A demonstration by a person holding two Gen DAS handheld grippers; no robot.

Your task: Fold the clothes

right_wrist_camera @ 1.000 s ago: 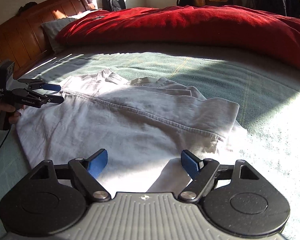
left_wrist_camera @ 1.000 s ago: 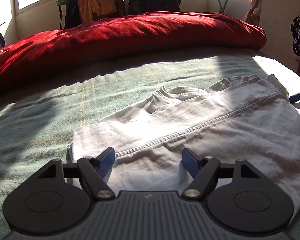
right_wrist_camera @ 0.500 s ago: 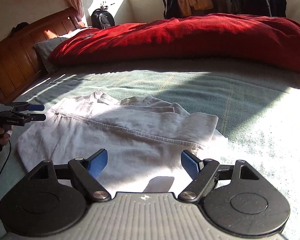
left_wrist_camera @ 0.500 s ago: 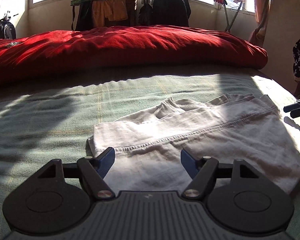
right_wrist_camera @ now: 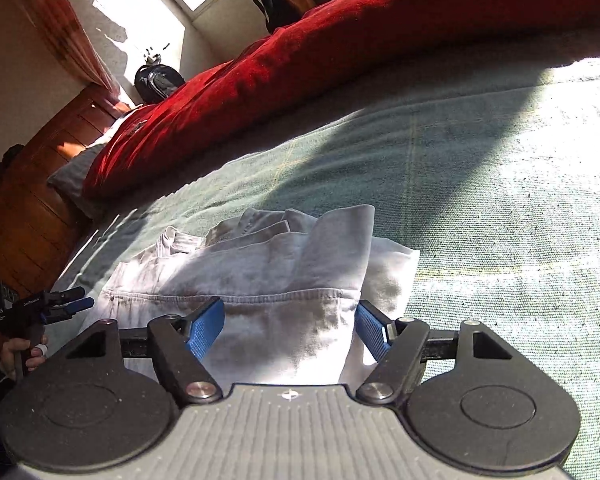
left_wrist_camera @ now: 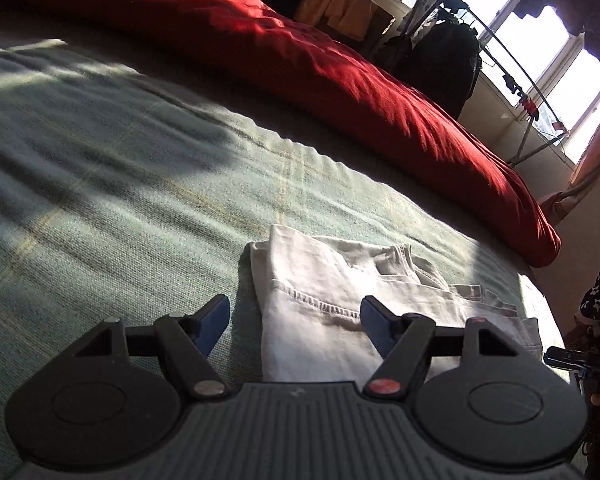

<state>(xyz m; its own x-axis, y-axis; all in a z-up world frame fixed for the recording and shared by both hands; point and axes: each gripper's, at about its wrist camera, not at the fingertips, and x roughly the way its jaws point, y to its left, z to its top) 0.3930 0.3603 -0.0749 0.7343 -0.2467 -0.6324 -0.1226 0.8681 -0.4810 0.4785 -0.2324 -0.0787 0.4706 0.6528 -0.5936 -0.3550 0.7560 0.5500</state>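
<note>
L gripper (left_wrist_camera: 294, 318) hangs just over the bed w/ jaws apart, nothing pinched; its blue pads straddle the near L edge of the folded white garment (left_wrist_camera: 340, 300), one pad over bare blanket, the other over the cloth. R gripper (right_wrist_camera: 290, 322) also sits low over the garment w/ jaws closing, cloth lying between the blue pads but pads not pressing on it yet. In the R wrist view the L gripper shows at far left, held by a hand (right_wrist_camera: 18, 356) on its handle, tips just beside the garment's far edge. Garment is a pale, stitched piece folded into a rough rectangle, flat on the green blanket (right_wrist_camera: 500, 200), part sunlit, part in shade. Beyond it a red duvet (left_wrist_camera: 300, 60) lies bunched across the bed. Wooden headboard (right_wrist_camera: 32, 184) at one end; windows (left_wrist_camera: 540, 40) and a drying rack w/ dark clothes behind.
</note>
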